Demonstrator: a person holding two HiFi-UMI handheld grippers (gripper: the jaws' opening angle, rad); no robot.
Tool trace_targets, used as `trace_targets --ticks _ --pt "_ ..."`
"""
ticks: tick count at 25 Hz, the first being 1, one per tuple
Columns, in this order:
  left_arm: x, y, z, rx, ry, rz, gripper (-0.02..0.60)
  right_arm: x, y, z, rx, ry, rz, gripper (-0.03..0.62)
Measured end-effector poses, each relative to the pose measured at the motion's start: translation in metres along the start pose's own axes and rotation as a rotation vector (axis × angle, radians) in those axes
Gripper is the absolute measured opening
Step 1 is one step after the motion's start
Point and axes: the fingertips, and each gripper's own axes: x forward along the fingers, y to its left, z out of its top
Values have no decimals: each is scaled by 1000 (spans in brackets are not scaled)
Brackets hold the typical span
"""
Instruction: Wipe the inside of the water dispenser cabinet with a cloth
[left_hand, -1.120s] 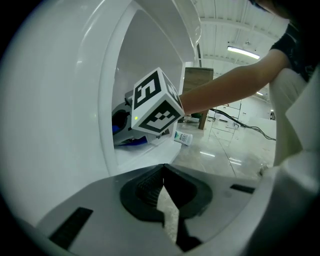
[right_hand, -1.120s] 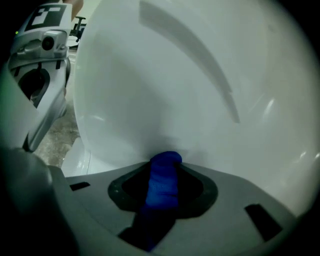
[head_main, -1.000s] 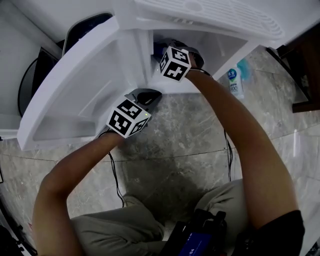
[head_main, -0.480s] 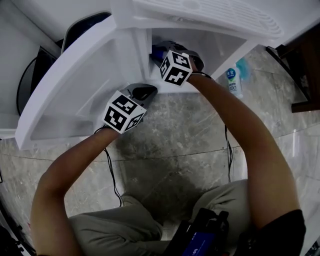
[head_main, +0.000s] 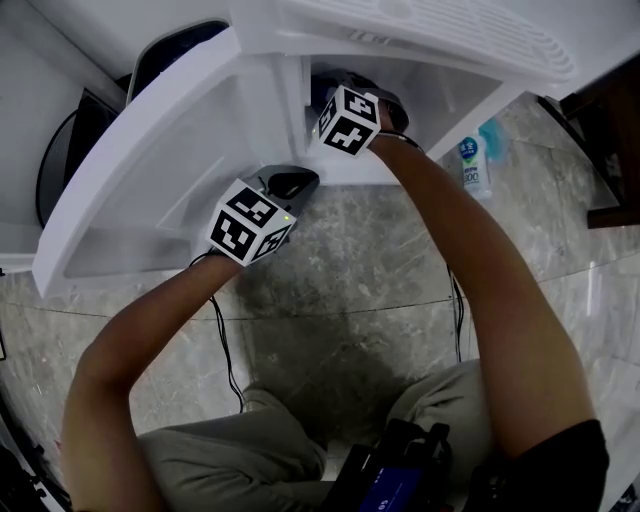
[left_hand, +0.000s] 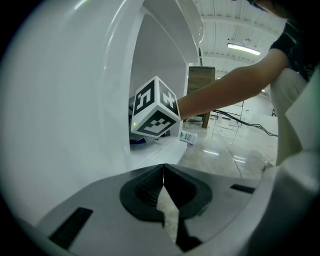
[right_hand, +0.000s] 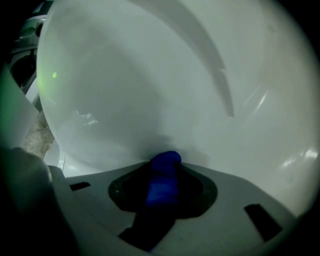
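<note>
The white water dispenser (head_main: 450, 40) stands with its door (head_main: 150, 170) swung open to the left. My right gripper (right_hand: 165, 161) reaches into the cabinet, only its marker cube (head_main: 348, 120) showing from above. Its jaws are shut on a blue cloth (right_hand: 162, 182) and have just been closing a little. The cloth's tip lies against the white inner wall (right_hand: 150, 90). My left gripper (left_hand: 163, 167) is shut and empty. It hovers over the floor at the cabinet's lower front edge (left_hand: 160, 157), beside the door.
A small plastic bottle (head_main: 472, 165) lies on the marble floor (head_main: 350, 300) to the right of the dispenser. Dark round objects (head_main: 60, 170) sit behind the open door at left. Cables (head_main: 228, 350) trail over the floor near the person's knees.
My right gripper's cube has shifted slightly up the picture, further into the cabinet. The left gripper moved a little left early on and has stayed put since.
</note>
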Motion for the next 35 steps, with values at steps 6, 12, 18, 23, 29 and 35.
trace_targets --ticks 6,12,18,23,29,35 --pt "0 -2 7 15 -1 4 9 -15 18 2 18 -17 67 98" --pt "1 -7 20 49 -2 9 9 -44 39 9 31 -61 207 100" --pt "3 -16 35 86 -7 2 9 -78 18 20 125 -145 176 100" --pt "6 -15 53 108 -29 18 9 -110 1 37 275 -268 155 100" --pt "12 -14 66 140 -38 39 9 -165 -53 73 402 -500 -46 100" --pt "1 -18 64 131 -40 36 9 -208 -100 124 531 -754 -276 98"
